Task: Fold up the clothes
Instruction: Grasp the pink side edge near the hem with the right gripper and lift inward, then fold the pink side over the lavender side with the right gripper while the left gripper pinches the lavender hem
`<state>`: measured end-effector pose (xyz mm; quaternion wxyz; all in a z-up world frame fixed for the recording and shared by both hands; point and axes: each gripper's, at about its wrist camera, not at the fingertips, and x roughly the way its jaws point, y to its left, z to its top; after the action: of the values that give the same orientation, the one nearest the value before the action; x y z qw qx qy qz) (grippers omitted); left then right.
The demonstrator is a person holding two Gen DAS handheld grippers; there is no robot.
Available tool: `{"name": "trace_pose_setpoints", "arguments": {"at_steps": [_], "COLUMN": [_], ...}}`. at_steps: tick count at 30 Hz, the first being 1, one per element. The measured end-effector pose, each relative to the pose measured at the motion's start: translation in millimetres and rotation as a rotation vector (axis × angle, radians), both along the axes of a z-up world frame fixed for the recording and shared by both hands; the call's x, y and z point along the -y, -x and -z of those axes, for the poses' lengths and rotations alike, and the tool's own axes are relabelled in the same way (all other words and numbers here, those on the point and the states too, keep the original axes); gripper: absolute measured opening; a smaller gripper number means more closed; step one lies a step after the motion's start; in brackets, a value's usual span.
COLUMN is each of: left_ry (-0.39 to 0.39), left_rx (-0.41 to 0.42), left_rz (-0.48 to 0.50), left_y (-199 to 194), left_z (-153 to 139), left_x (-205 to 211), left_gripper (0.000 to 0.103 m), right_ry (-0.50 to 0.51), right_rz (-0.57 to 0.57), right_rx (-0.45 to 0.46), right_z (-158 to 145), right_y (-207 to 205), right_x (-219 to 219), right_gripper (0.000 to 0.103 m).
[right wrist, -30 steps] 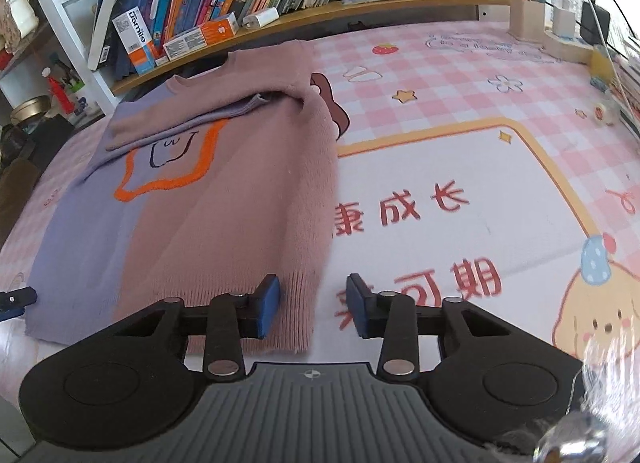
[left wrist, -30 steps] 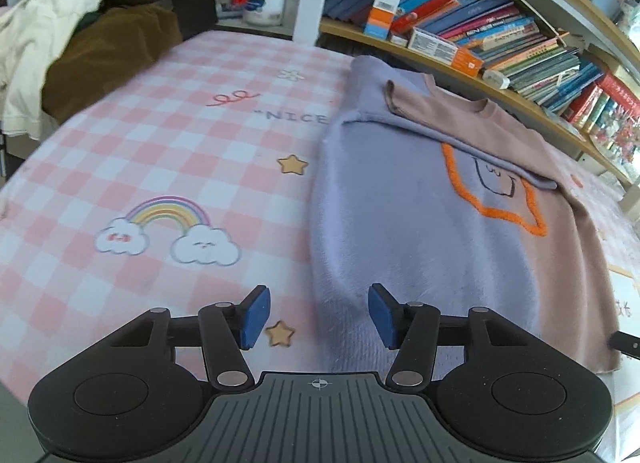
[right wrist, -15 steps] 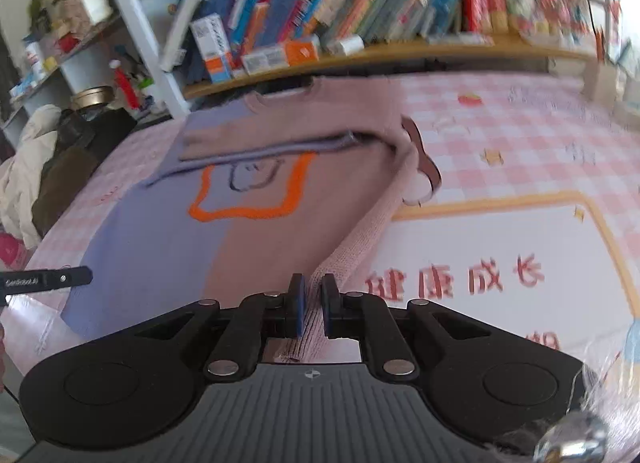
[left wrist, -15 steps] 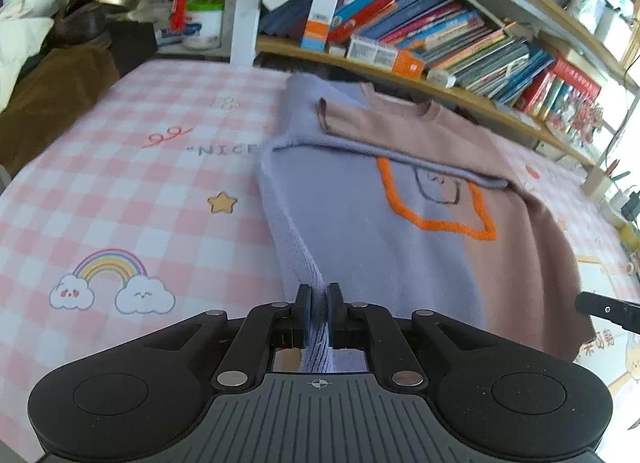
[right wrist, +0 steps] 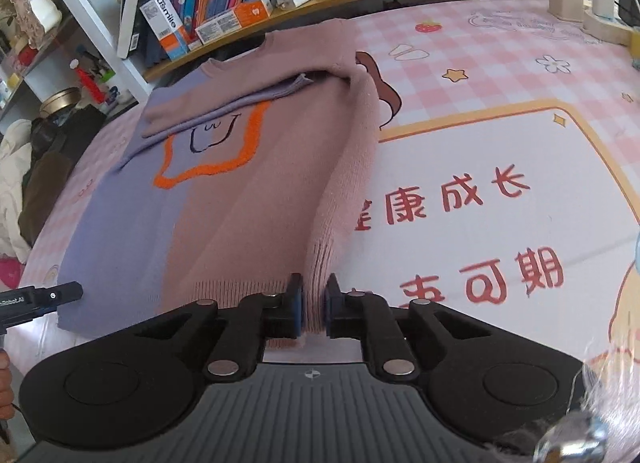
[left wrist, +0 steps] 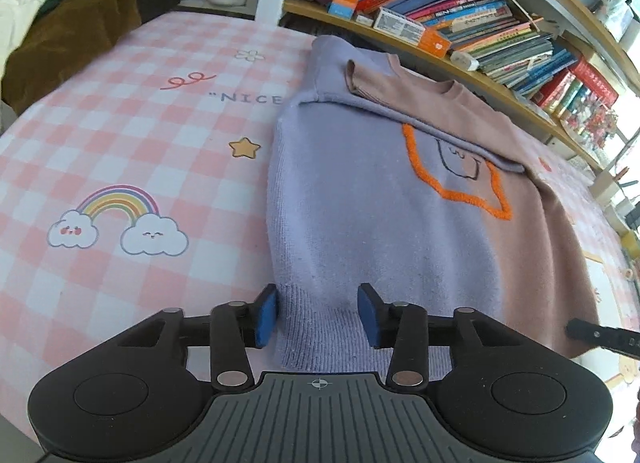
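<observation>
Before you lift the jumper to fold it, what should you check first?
1. Right gripper pinching the pink ribbed hem of the lilac-and-pink knitted sweater: ok.
2. Left gripper pinching the lilac ribbed hem: not ok. Its jaws are opening; the hem lies between them, but the pads are not pressing on it.
3. Sleeves folded across the chest: ok.
4. Both layers of the hem caught: cannot tell.
5. Sweater flat on the pink checked tablecloth: not ok, the pink edge is pulled up in a ridge.
</observation>
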<state>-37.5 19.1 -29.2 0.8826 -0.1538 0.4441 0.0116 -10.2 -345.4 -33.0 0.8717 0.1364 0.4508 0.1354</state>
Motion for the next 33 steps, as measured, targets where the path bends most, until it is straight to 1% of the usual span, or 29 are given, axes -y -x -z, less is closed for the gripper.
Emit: {"name": "trace_pose_setpoints", "arguments": {"at_steps": [1,3,6,11,14,18,23,29,33], "left_ry": [0.0,0.012,0.028,0.079,0.107,0.129,0.158,0.164,0.173], "left_rx": [-0.004,0.0,0.015,0.034,0.037,0.016,-0.021,-0.029,-0.053], "left_rz": [-0.005,-0.019,-0.027,-0.034,-0.027,-0.018,-0.028,-0.023,-0.036], "left_y": [0.4,4.1,11.4,30.0,48.8,77.4,110.6,129.2,134.6], "left_z": [0.9,0.8,-2.8,-11.4,-16.5,-17.9,-15.1,-17.2,-13.2], "left_x": [-0.8,-2.7,-4.3,-6.1,-6.0,-4.0,1.7,8.8,5.5], "left_gripper": [0.009,0.004,0.004,0.004,0.004,0.004,0.004,0.004,0.004], "right_ry": [-0.002,-0.008,-0.028,-0.064,-0.084,-0.091,-0.108,-0.109,-0.145], "right_rz": [0.002,0.004,0.01,0.02,0.007,-0.025,-0.021,-0.043,-0.061], "right_rx": [-0.001,0.001,0.005,0.015,0.011,-0.023,-0.064,-0.1,-0.163], "right_z": [0.0,-1.7,-6.4,-19.3,-24.8,-24.8,-23.2,-21.7,-16.1], "right_y": [1.8,6.0,13.6,31.3,47.4,76.5,101.2,118.3,120.3], "right_x": [1.0,4.0,10.5,24.1,32.5,42.7,59.4,65.8,71.5], "right_gripper": [0.007,0.007,0.006,0.006,0.006,0.006,0.006,0.006,0.006]}}
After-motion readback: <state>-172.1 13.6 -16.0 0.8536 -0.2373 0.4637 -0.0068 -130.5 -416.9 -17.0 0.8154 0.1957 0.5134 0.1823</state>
